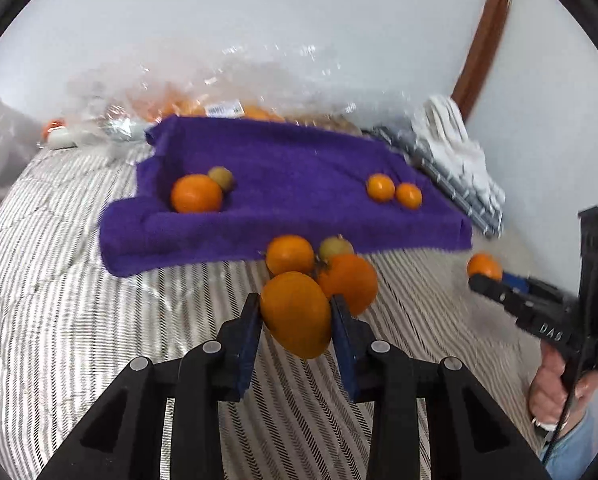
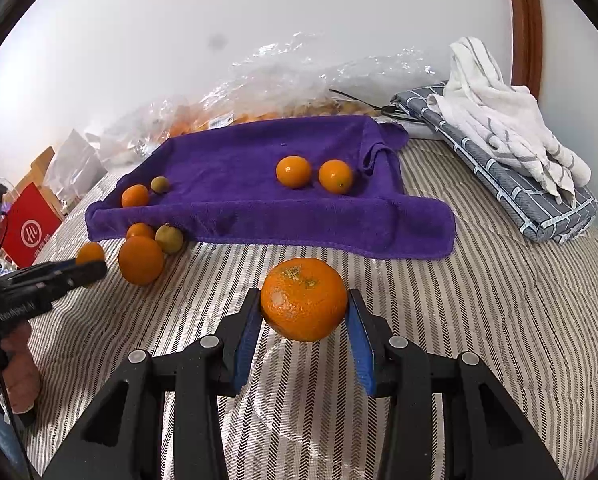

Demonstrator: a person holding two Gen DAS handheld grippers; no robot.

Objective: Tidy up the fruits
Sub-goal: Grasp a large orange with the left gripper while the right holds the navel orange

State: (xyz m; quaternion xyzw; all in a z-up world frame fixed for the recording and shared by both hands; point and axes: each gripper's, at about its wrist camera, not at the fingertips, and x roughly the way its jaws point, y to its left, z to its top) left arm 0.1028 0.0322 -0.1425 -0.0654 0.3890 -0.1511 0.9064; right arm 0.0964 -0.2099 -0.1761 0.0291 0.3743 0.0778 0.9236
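Your left gripper (image 1: 295, 312) clamps an orange fruit (image 1: 297, 314) hiding fruits behind, your right gripper (image 2: 304, 304) pinches a mandarin (image 2: 304, 299), bagged fruit (image 2: 259, 114) beyond purple towel (image 2: 259, 200) blurred.

We look low and close along each gripper toward the purple towel (image 1: 283, 184), left wrist view from its near left corner, right wrist view from its near right, both sharing the towel (image 2: 259, 192) and wall behind it.
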